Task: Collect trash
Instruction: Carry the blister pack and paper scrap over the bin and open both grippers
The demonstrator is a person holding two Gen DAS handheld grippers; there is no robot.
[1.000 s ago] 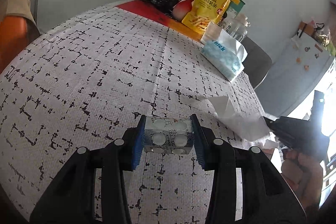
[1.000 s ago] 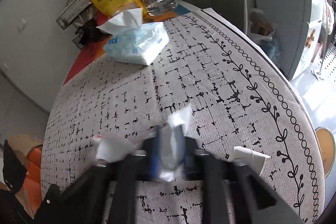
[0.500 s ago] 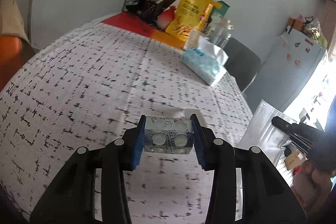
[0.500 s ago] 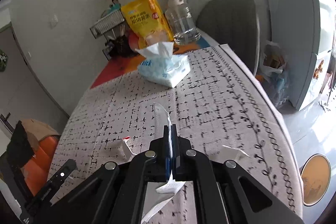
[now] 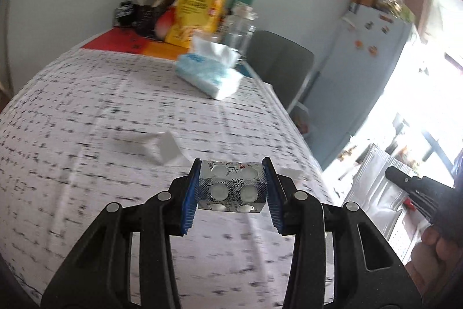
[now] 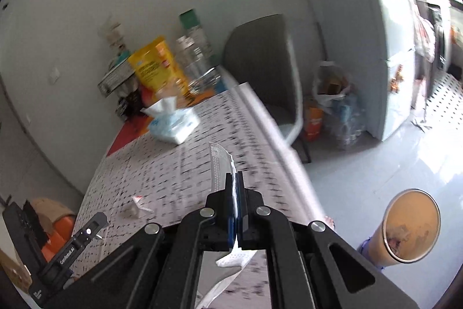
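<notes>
Patterned cloth covers the counter (image 5: 86,112), which carries a tissue pack (image 5: 209,77) and paper scraps (image 5: 162,148). Left tool (image 5: 231,187) is clamped on a foil pill blister (image 5: 231,186), held above the counter. Right tool (image 6: 235,187) is pinched tight on a clear plastic wrapper (image 6: 220,164), raised near the counter edge.

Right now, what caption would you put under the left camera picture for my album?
The left gripper holds a pill pack above the table, with paper scraps lying below.
</notes>
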